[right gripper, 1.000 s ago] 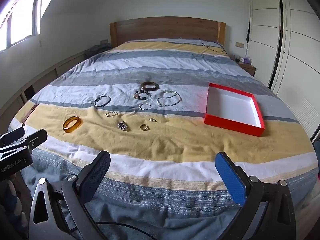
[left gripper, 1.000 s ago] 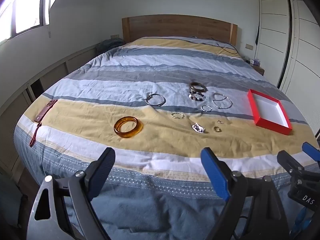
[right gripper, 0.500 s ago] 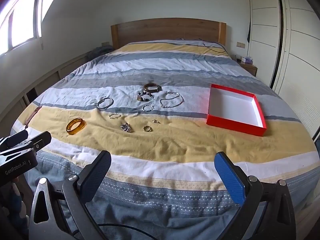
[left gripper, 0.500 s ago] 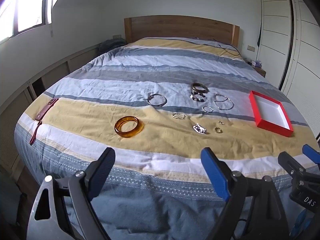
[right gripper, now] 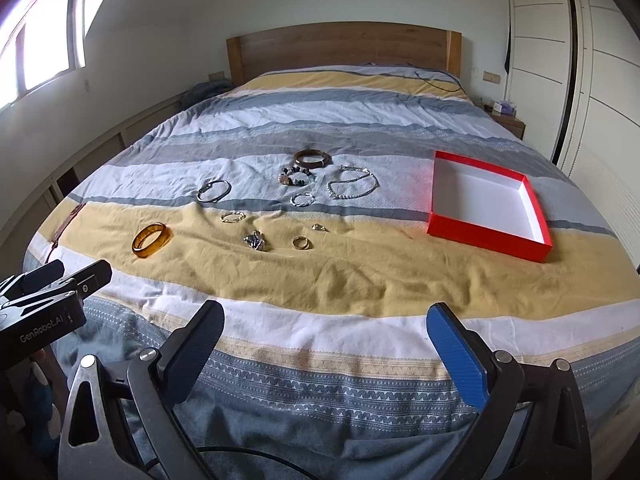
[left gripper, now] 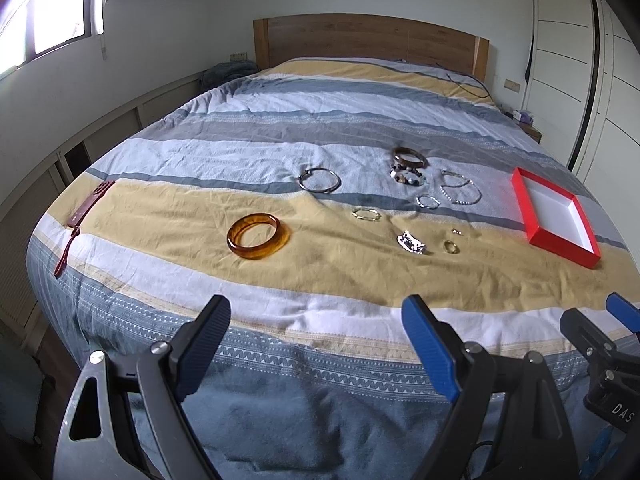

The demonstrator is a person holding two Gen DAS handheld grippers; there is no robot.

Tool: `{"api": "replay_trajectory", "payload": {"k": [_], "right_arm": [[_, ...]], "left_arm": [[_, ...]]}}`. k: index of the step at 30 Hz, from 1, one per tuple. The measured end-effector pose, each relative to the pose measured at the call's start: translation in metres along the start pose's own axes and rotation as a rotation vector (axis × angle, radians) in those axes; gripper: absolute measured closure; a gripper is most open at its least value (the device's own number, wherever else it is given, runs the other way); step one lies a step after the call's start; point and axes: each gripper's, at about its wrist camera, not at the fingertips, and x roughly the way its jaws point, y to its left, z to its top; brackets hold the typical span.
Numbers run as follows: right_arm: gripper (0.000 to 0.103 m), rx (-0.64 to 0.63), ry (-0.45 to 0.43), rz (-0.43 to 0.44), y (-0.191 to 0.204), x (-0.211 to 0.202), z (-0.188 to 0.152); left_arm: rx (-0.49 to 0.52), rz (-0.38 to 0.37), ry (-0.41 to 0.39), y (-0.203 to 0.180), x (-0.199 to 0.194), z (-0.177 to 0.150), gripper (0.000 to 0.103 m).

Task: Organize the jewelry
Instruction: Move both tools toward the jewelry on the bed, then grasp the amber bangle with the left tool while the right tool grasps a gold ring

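Striped bed (right gripper: 360, 280): red box (right gripper: 486, 236) bare inside, nothing yet sorted; amber bangle (left gripper: 258, 236), silver bangle (left gripper: 319, 180), pearl chain (right gripper: 353, 188), gold ring (right gripper: 301, 243) lie loose beside it; left gripper (left gripper: 316, 344) and right gripper (right gripper: 332, 340) jaws spread, holding nothing.

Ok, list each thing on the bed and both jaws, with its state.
red box: open, lidless, nothing inside.
amber bangle: flat on the yellow stripe, untouched.
gold ring: loose on the cover.
bead necklace: laid in a loop.
left gripper: jaws open, holding nothing.
right gripper: jaws open, holding nothing.
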Motion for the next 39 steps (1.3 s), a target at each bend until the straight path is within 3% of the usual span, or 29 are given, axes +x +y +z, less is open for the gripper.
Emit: {"api": "replay_trajectory", "payload": {"k": [9,18,27,39], "right_arm": [[0.004,0.011,0.032,0.008,-0.003,0.017,-0.004],[0.013,0.02,0.05,0.027,-0.007,0.03,-0.004],[0.023,0.02,0.076,0.059,-0.007,0.045,0.002],[0.047,0.017,0.131,0.111,0.001,0.084,0.017]], "left_arm": [[0.026,0.004,0.029,-0.007,0.014,-0.001,0.016],[0.039,-0.003,0.056,-0.01,0.029,0.002,0.016],[0.034,0.003,0.077,-0.007,0.047,0.002,0.016],[-0.03,0.051,0.089,0.026,0.084,0.024,0.016]]}}
